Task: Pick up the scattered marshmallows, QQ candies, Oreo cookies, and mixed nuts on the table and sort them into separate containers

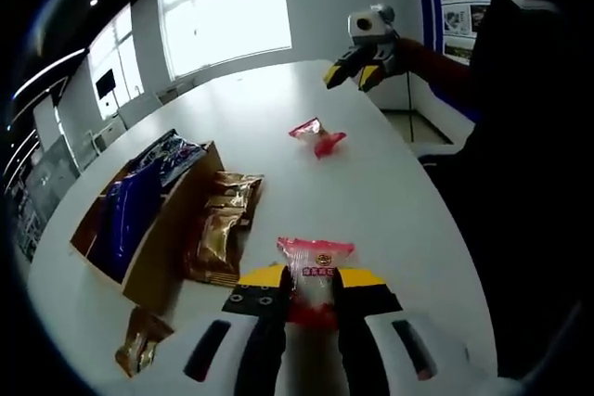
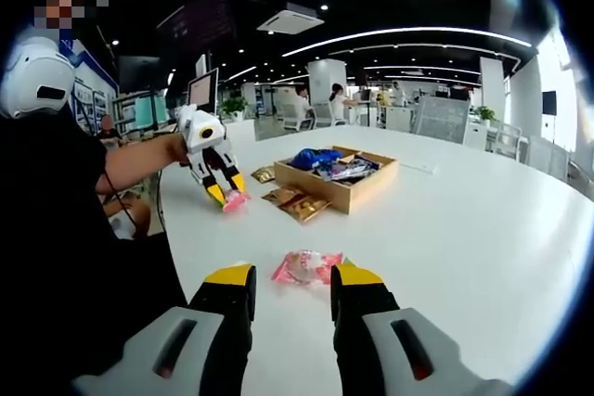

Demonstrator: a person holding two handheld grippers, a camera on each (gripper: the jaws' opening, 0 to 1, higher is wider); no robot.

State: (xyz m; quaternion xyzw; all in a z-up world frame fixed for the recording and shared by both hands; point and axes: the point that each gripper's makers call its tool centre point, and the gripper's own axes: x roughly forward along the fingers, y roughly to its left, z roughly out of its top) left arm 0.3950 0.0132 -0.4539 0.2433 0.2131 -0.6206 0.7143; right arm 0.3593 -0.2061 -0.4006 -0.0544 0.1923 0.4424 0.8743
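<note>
My left gripper [image 1: 314, 277] is shut on a pink candy packet [image 1: 316, 261], held just above the white table [image 1: 399, 201]. The right gripper view shows that gripper [image 2: 225, 194] at the left with its pink packet [image 2: 236, 199] at its tips. A second pink packet [image 2: 306, 266] lies on the table just ahead of my right gripper [image 2: 294, 277], whose jaws stand open with nothing between them. From the left gripper view, the right gripper [image 1: 351, 76] hovers beyond that packet [image 1: 316, 136], apart from it.
A wooden box [image 1: 158, 238] [image 2: 353, 190] holds blue packets [image 1: 130, 206]. Gold packets [image 1: 218, 220] [image 2: 297, 201] lie against its side, and another gold packet [image 1: 139, 340] lies near the table edge. A person's dark sleeve [image 2: 74, 229] runs along the table.
</note>
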